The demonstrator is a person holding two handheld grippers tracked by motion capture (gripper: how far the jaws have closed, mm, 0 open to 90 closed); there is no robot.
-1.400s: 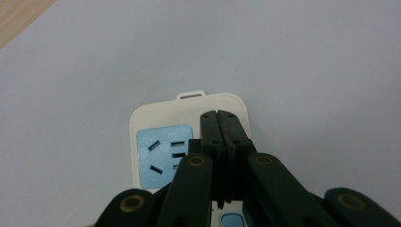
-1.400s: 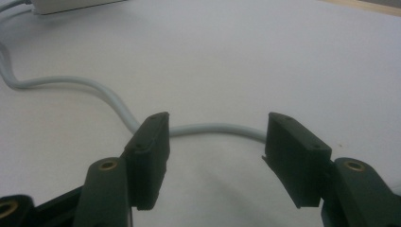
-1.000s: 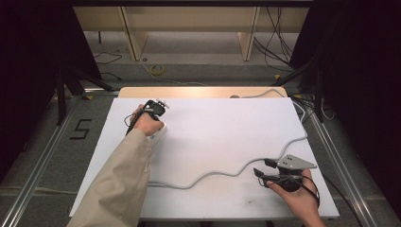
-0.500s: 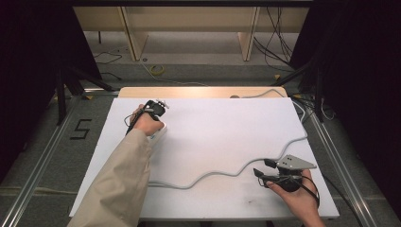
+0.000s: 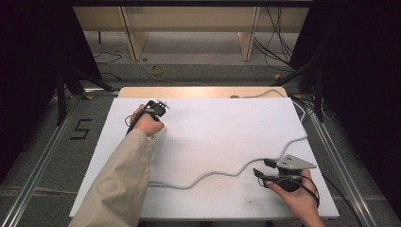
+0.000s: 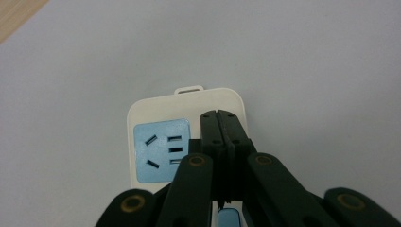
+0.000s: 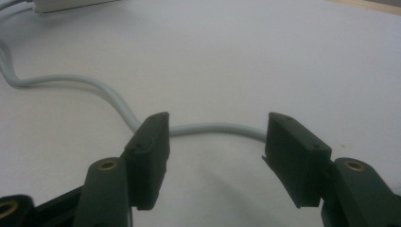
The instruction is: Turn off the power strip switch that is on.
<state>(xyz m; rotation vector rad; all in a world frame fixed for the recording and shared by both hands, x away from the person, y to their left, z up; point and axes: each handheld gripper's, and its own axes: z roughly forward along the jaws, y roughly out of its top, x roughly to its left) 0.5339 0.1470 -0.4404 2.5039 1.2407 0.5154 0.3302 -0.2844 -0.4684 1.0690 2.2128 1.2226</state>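
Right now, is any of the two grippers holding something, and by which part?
Nothing is held. The left gripper is shut with its jaws together over the white power strip with a blue socket. The right gripper is open near the grey cable.

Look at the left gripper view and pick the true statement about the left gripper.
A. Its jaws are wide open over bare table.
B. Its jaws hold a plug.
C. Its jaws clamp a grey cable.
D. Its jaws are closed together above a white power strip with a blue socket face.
D: the left gripper has its jaws pressed together with no gap, over the white power strip beside the blue socket face.
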